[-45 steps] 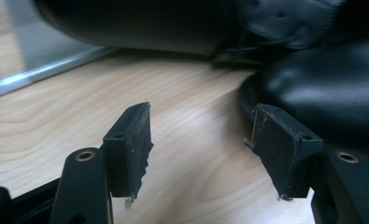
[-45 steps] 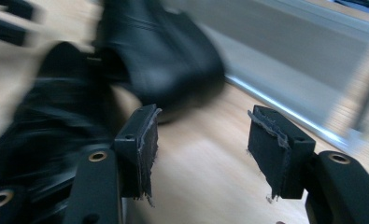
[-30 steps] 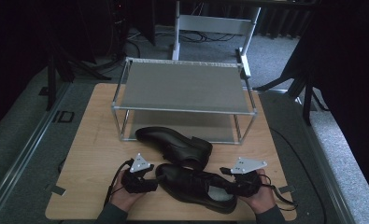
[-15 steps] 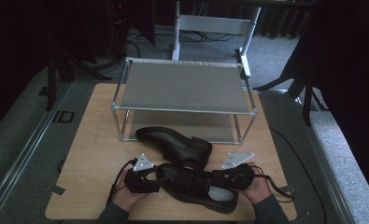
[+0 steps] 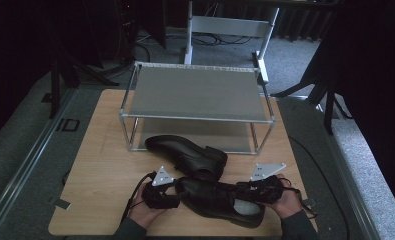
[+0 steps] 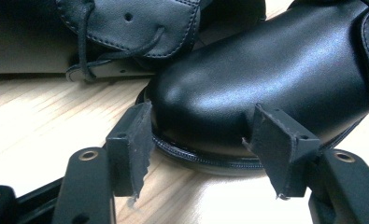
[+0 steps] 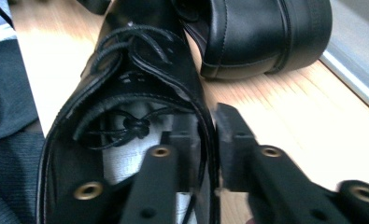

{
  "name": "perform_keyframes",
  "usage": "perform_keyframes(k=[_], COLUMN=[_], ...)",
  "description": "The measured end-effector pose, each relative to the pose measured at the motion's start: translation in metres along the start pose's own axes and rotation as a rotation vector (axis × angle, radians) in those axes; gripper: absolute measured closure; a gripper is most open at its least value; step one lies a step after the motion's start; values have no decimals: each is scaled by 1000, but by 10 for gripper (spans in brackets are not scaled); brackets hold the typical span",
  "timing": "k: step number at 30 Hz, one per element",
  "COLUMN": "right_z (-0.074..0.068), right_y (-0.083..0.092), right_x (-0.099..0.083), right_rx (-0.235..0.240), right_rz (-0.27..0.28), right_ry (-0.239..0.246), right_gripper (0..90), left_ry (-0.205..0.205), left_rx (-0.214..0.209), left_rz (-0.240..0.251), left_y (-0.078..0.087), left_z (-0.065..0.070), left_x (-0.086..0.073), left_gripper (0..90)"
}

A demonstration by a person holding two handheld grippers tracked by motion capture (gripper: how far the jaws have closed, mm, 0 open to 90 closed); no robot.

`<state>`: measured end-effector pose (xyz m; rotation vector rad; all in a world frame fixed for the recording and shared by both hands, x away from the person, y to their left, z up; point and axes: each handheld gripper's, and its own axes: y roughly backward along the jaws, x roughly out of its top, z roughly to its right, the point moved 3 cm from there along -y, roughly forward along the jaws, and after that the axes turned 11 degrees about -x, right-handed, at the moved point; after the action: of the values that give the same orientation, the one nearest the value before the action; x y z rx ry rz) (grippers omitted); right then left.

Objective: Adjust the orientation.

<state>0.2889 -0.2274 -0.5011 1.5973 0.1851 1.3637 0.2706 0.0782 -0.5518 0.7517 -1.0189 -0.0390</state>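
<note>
Two black leather lace-up shoes lie on the wooden table (image 5: 100,165). The near shoe (image 5: 220,200) lies across the front, toe to the left. The far shoe (image 5: 185,152) rests just behind it, by the rack. My left gripper (image 5: 174,197) is open, and its jaws straddle the near shoe's glossy toe (image 6: 210,98), pads touching both sides. My right gripper (image 5: 246,192) is shut on the near shoe's side wall (image 7: 202,116) at the heel opening, one jaw inside and one outside. The far shoe's heel (image 7: 261,32) lies just beyond.
A two-tier metal shelf rack (image 5: 195,117) stands at the back of the table, its lower shelf right behind the far shoe. A white frame (image 5: 230,25) and dark stands sit on the floor beyond. Bare wood lies to the left of the shoes.
My left gripper has slid right until its jaws reach the near shoe's toe. The right hand shifted slightly at the heel. Both shoes stayed in place.
</note>
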Motion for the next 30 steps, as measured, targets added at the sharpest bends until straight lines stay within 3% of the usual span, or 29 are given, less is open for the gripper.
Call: perform_keyframes(k=[2,5,11,14,15,19,22,26,30], right_z=[0,2,14,19,25,30,28,24,23], right_y=[2,10,38,45,47,30,13,-8,-23], right_x=[0,-1,-12,-13,-9,6,19,33,47], right_rx=[-17,3,27,22,-12,-95,-92,-105,-110], right_rz=[-4,21,114,151,180,162,165,154,152], right_ry=[7,-13,-44,-63,-96,-77,-56,-15,26], right_gripper=[634,530,488,484,466,457,485,522,554], left_ry=[11,4,16,22,24,0,-40,-70,-130], left_rx=[3,44,165,179,260,356,404,426,408], left_rz=[3,21,77,83,109,131,134,145,160], left_y=[3,13,38,41,55,67,71,69,59], left_z=[-3,-8,-28,-31,-46,-63,-74,-82,-74], left_x=[-1,1,4,5,8,17,25,35,43], left_gripper=[419,408,391,385,385,396,426,444,470])
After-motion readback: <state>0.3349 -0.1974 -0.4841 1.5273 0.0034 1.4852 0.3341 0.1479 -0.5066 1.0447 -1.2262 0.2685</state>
